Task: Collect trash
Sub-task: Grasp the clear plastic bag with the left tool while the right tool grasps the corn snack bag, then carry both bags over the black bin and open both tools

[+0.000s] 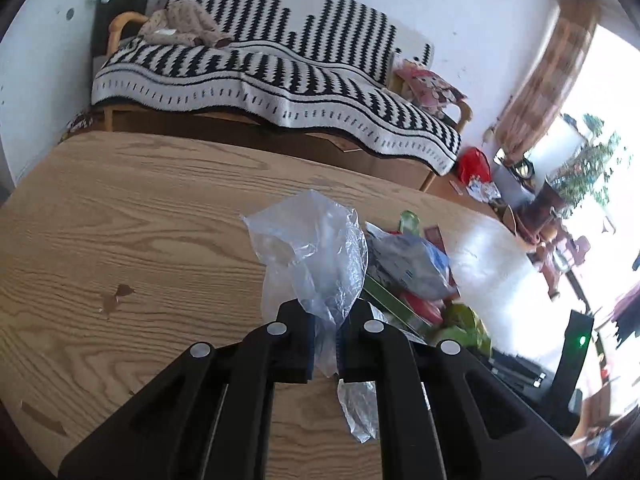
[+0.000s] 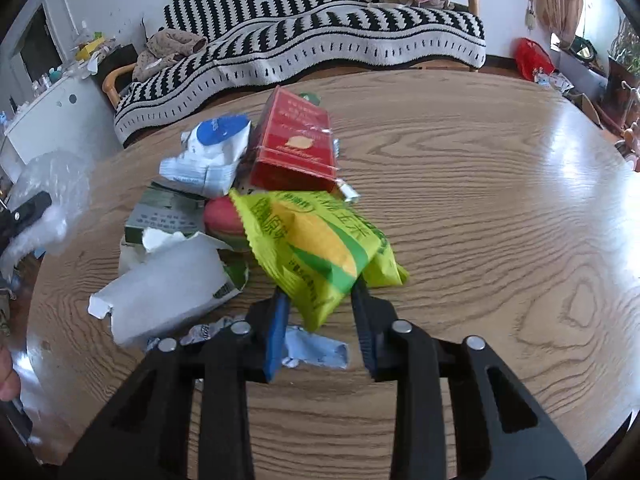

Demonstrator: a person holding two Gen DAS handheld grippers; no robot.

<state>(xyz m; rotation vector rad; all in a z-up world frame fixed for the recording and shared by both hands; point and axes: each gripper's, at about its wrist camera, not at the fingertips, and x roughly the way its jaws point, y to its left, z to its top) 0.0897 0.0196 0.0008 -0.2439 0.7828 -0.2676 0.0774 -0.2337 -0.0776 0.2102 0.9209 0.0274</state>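
My left gripper (image 1: 326, 312) is shut on a clear crumpled plastic bag (image 1: 316, 256) and holds it above the wooden table (image 1: 120, 220). The bag and the left gripper also show blurred at the left edge of the right wrist view (image 2: 44, 196). My right gripper (image 2: 320, 300) is open, with its fingers on either side of a yellow-green corn snack wrapper (image 2: 320, 244). Behind the wrapper lies a trash pile: a red box (image 2: 296, 148), a white-blue pouch (image 2: 212, 152), a torn white carton (image 2: 168, 284), a green-grey box (image 2: 168, 212) and a red-pink item (image 2: 222, 216).
A sofa with a black-and-white striped blanket (image 2: 320, 32) stands behind the table. A small light-blue scrap (image 2: 316, 350) lies on the table under my right gripper. A red bag (image 2: 534, 58) sits on the floor at the right. A white cabinet (image 2: 52, 120) stands at the left.
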